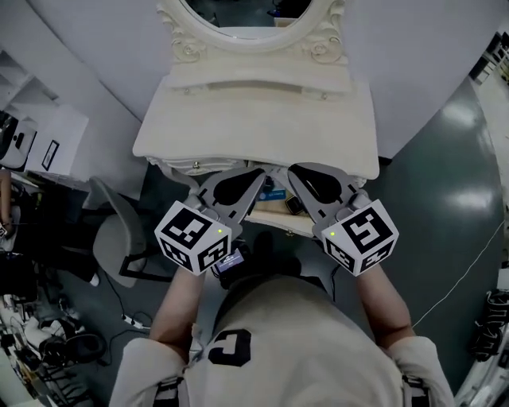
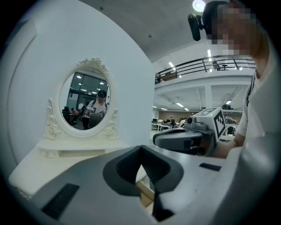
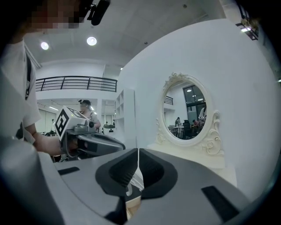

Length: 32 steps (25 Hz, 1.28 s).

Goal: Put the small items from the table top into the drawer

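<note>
The white vanity table (image 1: 254, 119) carries an oval mirror (image 1: 238, 16). Under its front edge the drawer (image 1: 278, 221) stands pulled out, and a blue item (image 1: 274, 193) and a dark item (image 1: 293, 205) lie in it. My left gripper (image 1: 259, 172) and right gripper (image 1: 293, 169) hover side by side above the drawer, both shut with nothing between the jaws. In the left gripper view the left gripper (image 2: 140, 148) has its jaws meeting at the tip, with the right gripper (image 2: 184, 138) beside it. The right gripper view shows the right gripper (image 3: 138, 151) closed, the left gripper (image 3: 88, 143) alongside.
A grey office chair (image 1: 119, 238) stands left of the table. Cables and gear (image 1: 48, 342) lie on the floor at the lower left. The person's torso (image 1: 278, 342) fills the near side. The mirror (image 2: 85, 101) (image 3: 189, 110) rises behind the top.
</note>
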{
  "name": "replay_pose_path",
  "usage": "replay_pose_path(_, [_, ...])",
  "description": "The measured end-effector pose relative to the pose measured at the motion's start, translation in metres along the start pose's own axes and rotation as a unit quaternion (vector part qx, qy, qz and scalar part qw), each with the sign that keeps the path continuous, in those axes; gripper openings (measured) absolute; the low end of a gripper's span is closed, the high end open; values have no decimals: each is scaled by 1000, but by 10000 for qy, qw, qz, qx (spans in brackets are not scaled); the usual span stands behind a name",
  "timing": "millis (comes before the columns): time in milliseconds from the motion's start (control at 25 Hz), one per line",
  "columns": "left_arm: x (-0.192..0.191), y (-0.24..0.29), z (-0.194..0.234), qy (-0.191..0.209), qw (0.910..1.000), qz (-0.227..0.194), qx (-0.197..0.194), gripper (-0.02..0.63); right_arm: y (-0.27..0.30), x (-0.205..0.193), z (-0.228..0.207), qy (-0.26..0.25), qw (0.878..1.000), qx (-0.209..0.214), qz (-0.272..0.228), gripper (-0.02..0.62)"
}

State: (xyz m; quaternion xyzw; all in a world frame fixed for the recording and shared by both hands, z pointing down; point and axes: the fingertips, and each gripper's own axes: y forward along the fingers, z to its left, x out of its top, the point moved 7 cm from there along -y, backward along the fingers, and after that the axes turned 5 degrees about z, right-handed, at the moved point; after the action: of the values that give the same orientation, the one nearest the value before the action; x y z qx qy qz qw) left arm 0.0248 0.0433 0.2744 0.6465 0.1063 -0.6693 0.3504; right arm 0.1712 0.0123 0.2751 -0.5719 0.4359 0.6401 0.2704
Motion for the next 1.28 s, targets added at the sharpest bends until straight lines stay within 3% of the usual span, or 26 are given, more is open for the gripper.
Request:
replay_pose_path(360, [-24, -18, -2, -272, 9995, 111, 152, 56, 7, -11, 19, 97, 9996, 265, 56, 34])
replay_pose_path(680, [-38, -28, 1, 27, 9998, 173, -41, 57, 20, -21, 44, 349, 9984, 434, -52, 34])
replay_pose_path(800, [-37, -41, 12, 233, 9992, 315, -53, 57, 26, -4, 57, 500, 9975, 459, -173, 34])
replay_pose_path(1000, [-29, -61, 32, 223, 9995, 179, -102, 55, 44, 20, 73, 328, 9990, 221, -211, 34])
replay_pose_path(1280, [-25, -86, 39, 198, 9994, -7, -277, 56, 56, 27, 86, 473, 9974, -466, -294, 32])
